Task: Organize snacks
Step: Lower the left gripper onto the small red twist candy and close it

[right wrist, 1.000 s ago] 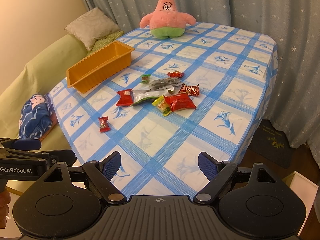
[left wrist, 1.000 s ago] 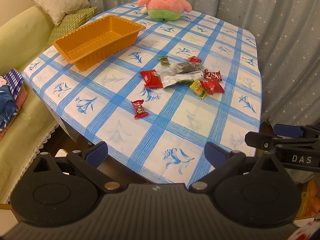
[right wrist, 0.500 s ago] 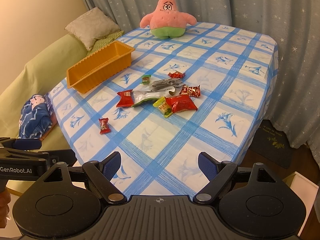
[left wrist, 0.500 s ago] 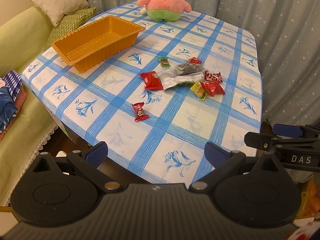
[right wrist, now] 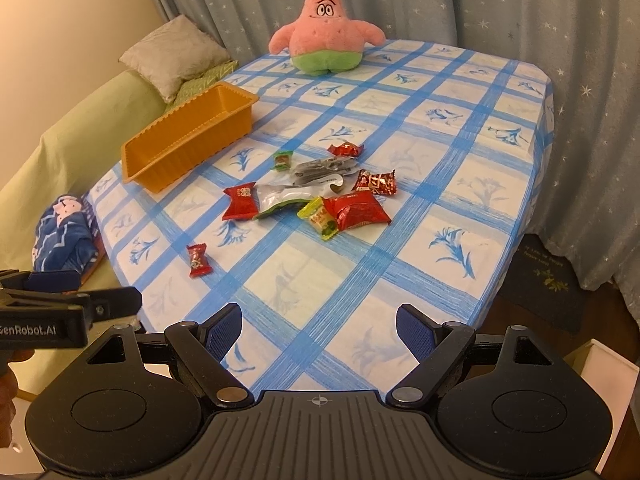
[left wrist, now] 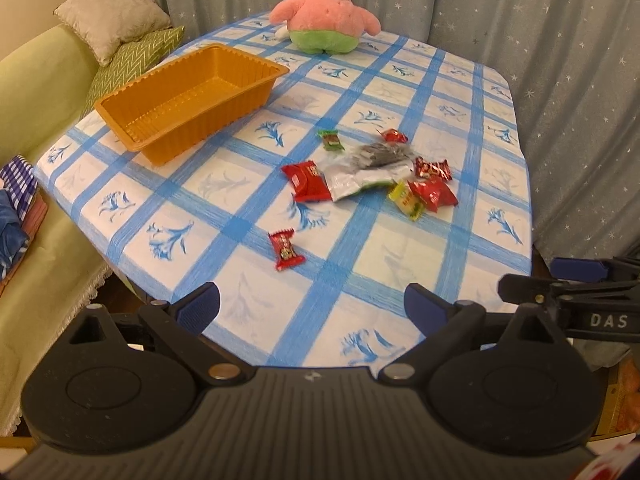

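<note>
My left gripper [left wrist: 312,304] closing slightly, nothing between its jaws; right gripper [right wrist: 319,326] spread, empty. Snacks [left wrist: 372,176] lie ahead, orange tray [left wrist: 192,96] beyond-left. Risk: crinkly wrappers overlap, so one pinch could drag neighbours or slip.

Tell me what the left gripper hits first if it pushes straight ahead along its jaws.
Probably the bare tablecloth near the table's front edge, between its closing, empty jaws. The left gripper points steeply down, and the lone red candy lies just beyond and slightly left; depth is uncertain.
</note>
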